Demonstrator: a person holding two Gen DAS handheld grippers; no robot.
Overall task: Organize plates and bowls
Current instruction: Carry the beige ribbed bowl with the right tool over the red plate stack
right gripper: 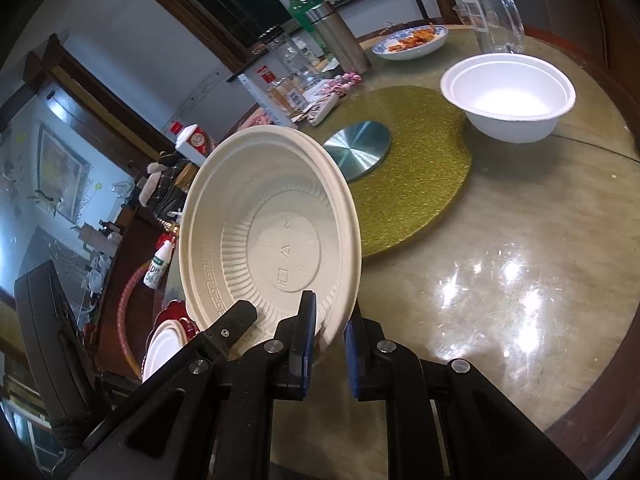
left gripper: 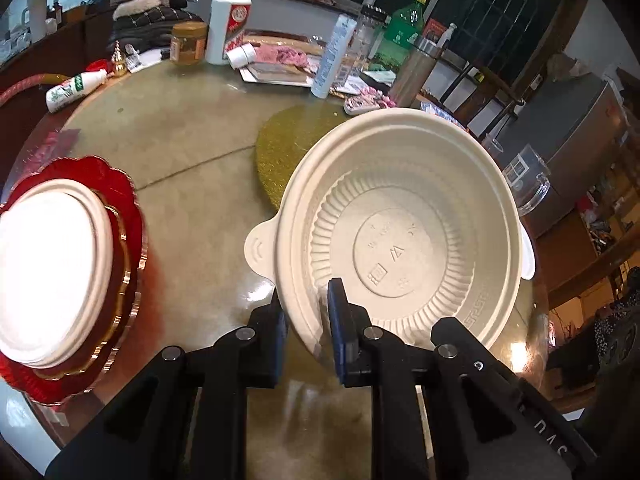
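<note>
1. Left gripper [left gripper: 308, 332] clamping the near rim of the cream bowl [left gripper: 404, 240], jaws pinching it, centre-right of the left wrist view.
2. Right gripper [right gripper: 330, 344] gripping the same cream bowl's rim, jaws closed on it, bowl tilting up at centre-left of the right wrist view.
3. Sitting on red plates [left gripper: 128, 216] at lower left: a white bowl [left gripper: 52, 272].
4. Resting on the desk [right gripper: 500, 272], upper right: another white bowl [right gripper: 508, 96], beside the gold mat [right gripper: 416, 184].

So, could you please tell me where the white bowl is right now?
In the right wrist view the white bowl stands upright on the table at upper right, at the gold mat's edge, near the glass pitcher.
</note>
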